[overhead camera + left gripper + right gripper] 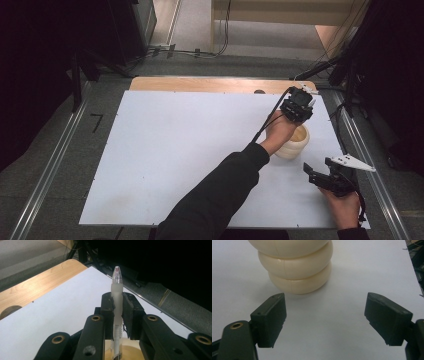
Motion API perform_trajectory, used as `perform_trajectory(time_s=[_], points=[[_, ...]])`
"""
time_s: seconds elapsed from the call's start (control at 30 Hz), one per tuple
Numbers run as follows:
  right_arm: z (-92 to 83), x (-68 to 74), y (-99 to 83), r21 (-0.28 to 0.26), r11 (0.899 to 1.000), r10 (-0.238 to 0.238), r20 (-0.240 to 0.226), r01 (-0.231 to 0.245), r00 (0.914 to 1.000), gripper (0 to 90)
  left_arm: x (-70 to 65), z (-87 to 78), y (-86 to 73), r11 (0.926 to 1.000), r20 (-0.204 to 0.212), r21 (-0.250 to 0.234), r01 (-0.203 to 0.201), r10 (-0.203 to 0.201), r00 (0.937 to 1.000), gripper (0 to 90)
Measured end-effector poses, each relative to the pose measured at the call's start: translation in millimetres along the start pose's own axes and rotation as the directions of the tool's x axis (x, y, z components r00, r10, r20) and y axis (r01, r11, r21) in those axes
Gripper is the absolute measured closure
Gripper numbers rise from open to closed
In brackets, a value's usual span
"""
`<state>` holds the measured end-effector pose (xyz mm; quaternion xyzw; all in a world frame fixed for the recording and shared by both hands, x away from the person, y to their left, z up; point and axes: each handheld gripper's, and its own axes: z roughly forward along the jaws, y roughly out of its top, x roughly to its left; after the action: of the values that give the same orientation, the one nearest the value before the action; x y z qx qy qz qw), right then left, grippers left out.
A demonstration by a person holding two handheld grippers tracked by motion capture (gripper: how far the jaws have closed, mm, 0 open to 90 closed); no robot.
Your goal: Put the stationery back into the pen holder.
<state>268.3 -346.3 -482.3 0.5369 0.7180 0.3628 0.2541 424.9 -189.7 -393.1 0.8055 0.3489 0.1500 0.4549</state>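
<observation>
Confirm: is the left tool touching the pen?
Touching. In the left gripper view the left tool has both pads pressed against the pen, standing upright between them.

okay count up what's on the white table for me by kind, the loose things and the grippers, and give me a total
Pens: 1, the clear pen clamped in the left gripper
Holders: 1, the cream ribbed holder
Grippers: 2, the left one and the right gripper, its jaws wide apart
Total: 4

pen — clear, frosted | holder — cream | sheet — white
</observation>
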Motion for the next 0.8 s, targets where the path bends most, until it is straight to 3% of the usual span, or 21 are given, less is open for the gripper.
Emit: perform_trajectory(time_s=[0.27, 0.8], points=[[0.9, 0.9, -0.1, 0.006, 1.0, 0.001, -0.001, -0.001, 1.0, 16.3, 0.9, -5.0, -7.5, 0.9998, 0.018, 0.016, 0.012, -0.013, 0.9998, 75.3], [3.3, 2.3, -0.1, 0.016, 1.0, -0.008, -0.001, 0.008, 1.0, 16.3, 10.2, -23.8, -28.6, 0.9976, 0.06, 0.043, 0.055, -0.057, 0.9965, 37.0]])
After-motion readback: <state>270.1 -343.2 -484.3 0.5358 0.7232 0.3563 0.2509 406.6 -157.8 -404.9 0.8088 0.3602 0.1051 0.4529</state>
